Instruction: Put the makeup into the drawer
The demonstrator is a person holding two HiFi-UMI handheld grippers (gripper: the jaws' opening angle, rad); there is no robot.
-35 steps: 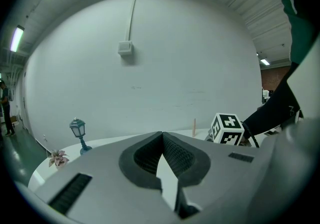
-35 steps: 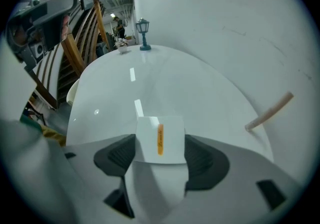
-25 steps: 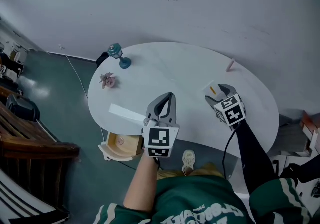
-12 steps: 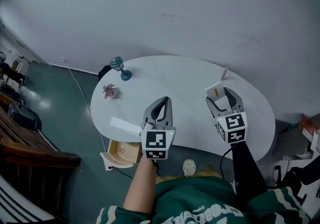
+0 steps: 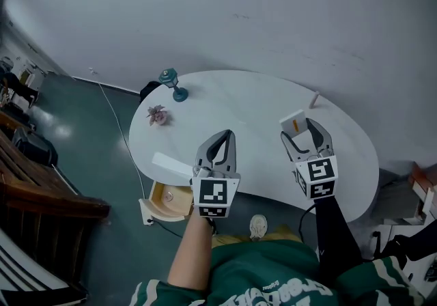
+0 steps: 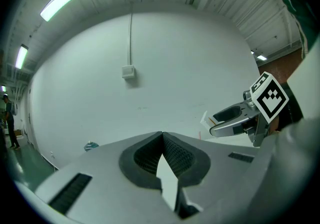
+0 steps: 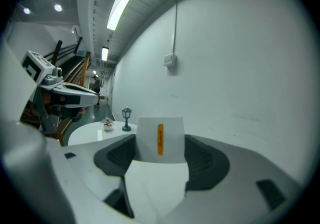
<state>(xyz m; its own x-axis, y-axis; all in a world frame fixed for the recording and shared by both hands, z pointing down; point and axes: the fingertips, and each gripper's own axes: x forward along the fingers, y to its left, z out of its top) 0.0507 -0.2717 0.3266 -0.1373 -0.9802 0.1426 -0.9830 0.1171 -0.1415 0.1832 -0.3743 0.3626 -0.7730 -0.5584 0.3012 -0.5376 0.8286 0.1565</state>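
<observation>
My right gripper (image 5: 302,132) is shut on a small white makeup box (image 5: 293,121) with an orange stripe, held in the air above the right side of the white oval table (image 5: 252,103). In the right gripper view the box (image 7: 160,135) stands upright between the pads. My left gripper (image 5: 220,139) hovers over the table's front edge, jaws together and empty, and its pads (image 6: 172,150) meet at the tip. A wooden drawer (image 5: 169,200) hangs open below the table's front left edge. A pink stick (image 5: 315,99) lies at the far right of the table.
A teal lamp figurine (image 5: 173,83) and a small pink plant (image 5: 160,115) stand at the table's far left. A white strip (image 5: 171,163) lies on the table above the drawer. A grey wall rises behind the table. Wooden furniture (image 5: 41,195) stands at the left.
The right gripper has risen from the tabletop with the box in it and now points more level. The left gripper has risen slightly. The wall takes up more of the head view.
</observation>
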